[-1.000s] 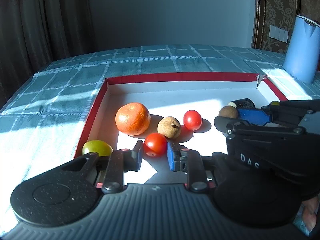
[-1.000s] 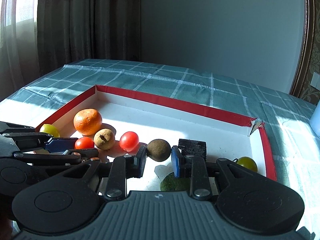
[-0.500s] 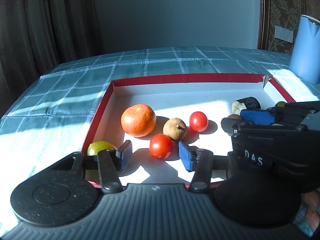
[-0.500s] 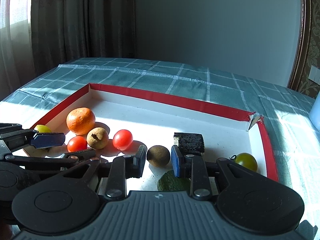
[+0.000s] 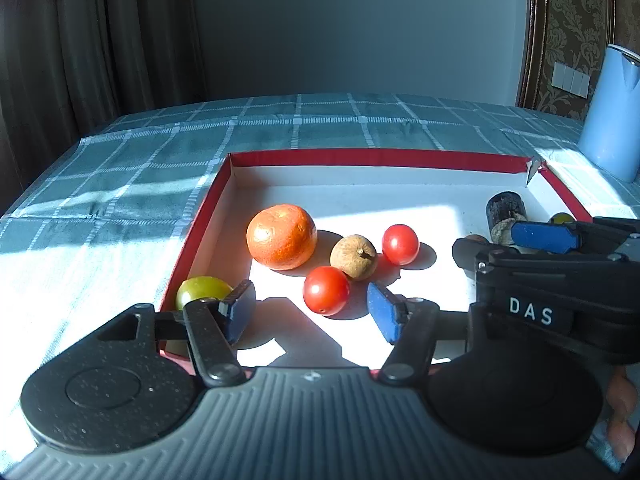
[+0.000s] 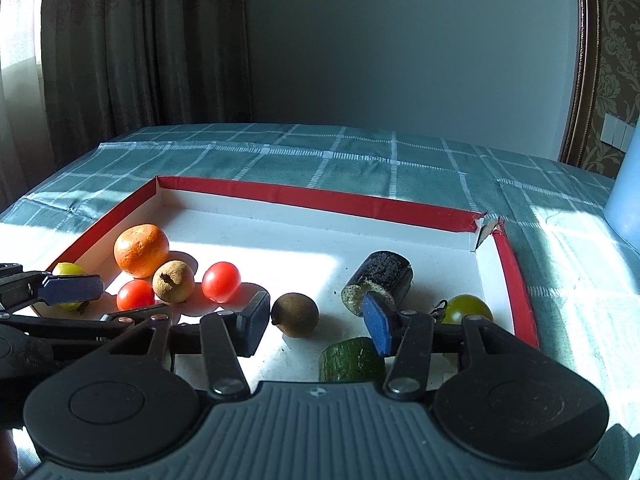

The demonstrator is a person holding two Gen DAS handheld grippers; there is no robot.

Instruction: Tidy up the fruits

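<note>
Left hand-held gripper [image 5: 312, 312] is spread wide around the cherry tomato [image 5: 325, 290] near the tray's [image 5: 376, 157] front edge; right hand-held gripper [image 6: 316, 322], also spread, frames the brown kiwi-like fruit [image 6: 295, 314]. Close gently, centred, to avoid squashing or rolling either.

Sunlit checked green tablecloth [image 6: 360, 160], dark curtains [image 6: 140, 48], plain grey wall [image 6: 400, 40].

hard side sunlight | deep shadows | fisheye-bent edges | sharp
</note>
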